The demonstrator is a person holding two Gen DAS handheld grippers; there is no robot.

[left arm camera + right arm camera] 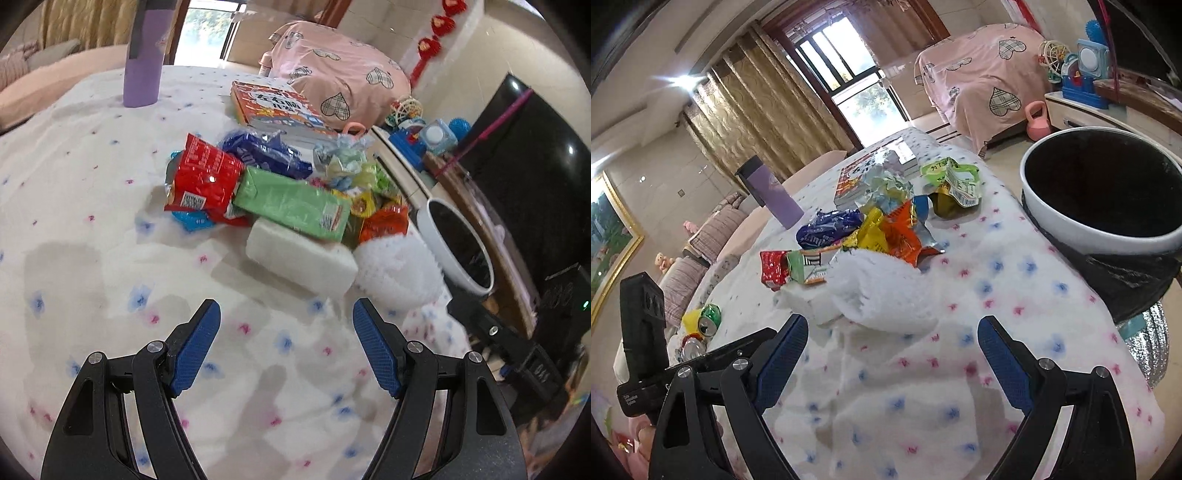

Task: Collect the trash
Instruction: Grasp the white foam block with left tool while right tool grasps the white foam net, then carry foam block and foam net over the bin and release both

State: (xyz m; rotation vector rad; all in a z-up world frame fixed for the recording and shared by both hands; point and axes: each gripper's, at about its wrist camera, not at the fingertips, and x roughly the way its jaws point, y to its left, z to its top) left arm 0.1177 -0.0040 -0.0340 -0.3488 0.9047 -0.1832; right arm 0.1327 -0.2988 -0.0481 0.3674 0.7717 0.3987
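A pile of trash lies on the white flower-print cloth: a red wrapper, a blue wrapper, a green carton, an orange wrapper, a white foam block and a white fluffy wad. My left gripper is open and empty, just short of the foam block. In the right wrist view the white wad lies in front of the orange wrapper. My right gripper is open and empty, just short of the wad. A white bin with a black liner stands at the right; it also shows in the left wrist view.
A purple bottle and a picture book stand behind the pile. Crushed cans lie at the left edge. A pink-covered seat, toys and a dark screen are beyond the table.
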